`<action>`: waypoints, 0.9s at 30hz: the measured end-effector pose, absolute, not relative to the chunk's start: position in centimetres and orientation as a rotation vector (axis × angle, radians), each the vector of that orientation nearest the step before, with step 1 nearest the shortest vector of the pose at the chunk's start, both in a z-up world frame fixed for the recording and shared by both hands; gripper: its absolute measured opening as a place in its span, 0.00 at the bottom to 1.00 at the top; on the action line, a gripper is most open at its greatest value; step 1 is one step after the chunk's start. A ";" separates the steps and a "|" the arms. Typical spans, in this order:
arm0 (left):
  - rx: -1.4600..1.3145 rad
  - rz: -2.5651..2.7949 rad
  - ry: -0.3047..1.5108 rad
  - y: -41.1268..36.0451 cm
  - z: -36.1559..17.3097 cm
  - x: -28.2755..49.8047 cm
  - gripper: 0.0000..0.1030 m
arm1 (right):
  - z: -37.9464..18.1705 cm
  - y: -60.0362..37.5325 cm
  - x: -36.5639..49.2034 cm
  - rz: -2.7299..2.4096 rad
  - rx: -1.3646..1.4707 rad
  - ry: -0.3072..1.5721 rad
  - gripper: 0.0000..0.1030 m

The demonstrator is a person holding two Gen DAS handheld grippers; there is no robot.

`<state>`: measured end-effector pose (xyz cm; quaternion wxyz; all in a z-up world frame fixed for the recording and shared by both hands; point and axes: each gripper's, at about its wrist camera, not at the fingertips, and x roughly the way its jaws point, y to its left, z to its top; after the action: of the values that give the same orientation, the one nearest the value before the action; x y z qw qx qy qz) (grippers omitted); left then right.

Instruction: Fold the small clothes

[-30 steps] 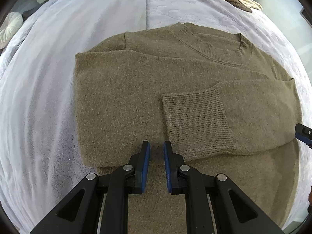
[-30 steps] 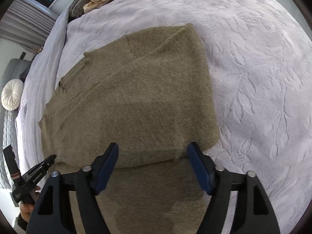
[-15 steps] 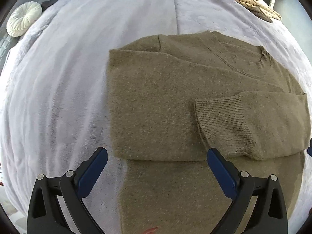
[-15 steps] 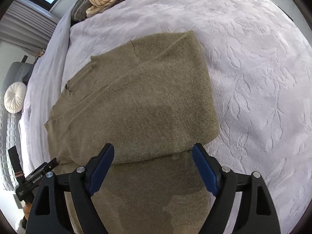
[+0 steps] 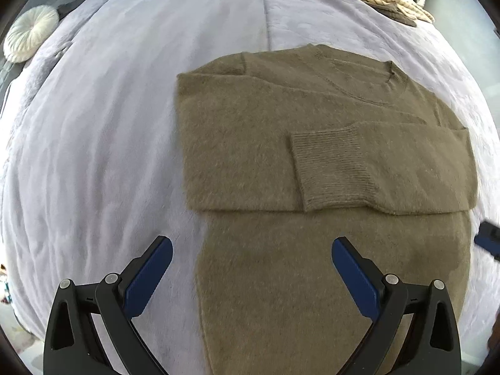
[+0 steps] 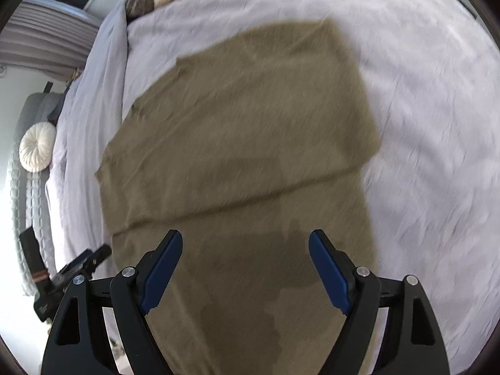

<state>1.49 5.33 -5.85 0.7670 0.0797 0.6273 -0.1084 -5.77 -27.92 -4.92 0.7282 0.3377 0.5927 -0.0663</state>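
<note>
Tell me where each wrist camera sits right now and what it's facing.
Left wrist: on the left gripper, looking steeply down at the sweater and its folded sleeve cuff; open jaws show.
Right wrist: on the right gripper, looking down the sweater's other side; open jaws show.
Shared: sweater, bedspread, round cushion; each glimpses the other gripper.

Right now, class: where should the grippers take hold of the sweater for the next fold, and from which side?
Grip the sweater at its near, unfolded bottom part, one corner per gripper, coming from above. Both sleeves already lie folded across the chest, so probably only this flat lower part remains to be lifted.
</note>
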 end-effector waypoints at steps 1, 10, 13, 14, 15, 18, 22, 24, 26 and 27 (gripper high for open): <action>0.163 -0.234 1.362 5.3 -5.7 1.5 0.99 | -4.9 -27.5 -6.0 -0.141 0.739 1.315 0.83; 0.203 -0.225 1.340 1.8 -9.6 4.8 0.99 | -4.5 -24.7 -7.4 -0.128 0.740 1.347 0.83; 0.291 -0.184 1.364 1.6 -12.2 5.2 0.99 | -4.3 -24.6 -8.0 -0.137 0.736 1.356 0.83; 0.285 -0.188 1.366 2.0 -12.4 5.2 0.99 | -4.3 -24.6 -8.3 -0.141 0.739 1.357 0.83; 0.269 -0.196 1.366 2.6 -12.3 5.3 0.99 | -4.2 -24.7 -8.6 -0.144 0.741 1.357 0.83; 0.266 -0.194 1.386 4.2 -11.6 4.9 0.99 | -4.2 -25.0 -8.9 -0.153 0.744 1.363 0.83; 0.240 -0.221 1.399 6.6 -9.8 3.5 0.99 | -4.2 -25.0 -9.1 -0.161 0.753 1.369 0.83; 0.229 -0.227 1.399 7.6 -8.7 2.5 0.99 | -3.9 -24.9 -9.1 -0.156 0.750 1.366 0.83; 0.213 -0.237 1.406 8.4 -7.9 1.5 0.99 | -3.6 -24.5 -8.9 -0.150 0.741 1.367 0.83; 0.205 -0.243 1.411 8.8 -7.5 0.9 0.99 | -3.5 -24.3 -8.8 -0.147 0.738 1.367 0.83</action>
<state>0.92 8.79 -7.52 0.7498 0.0940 0.6455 -0.1111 -8.77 -24.34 -3.48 0.7106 0.3328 0.6164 -0.0662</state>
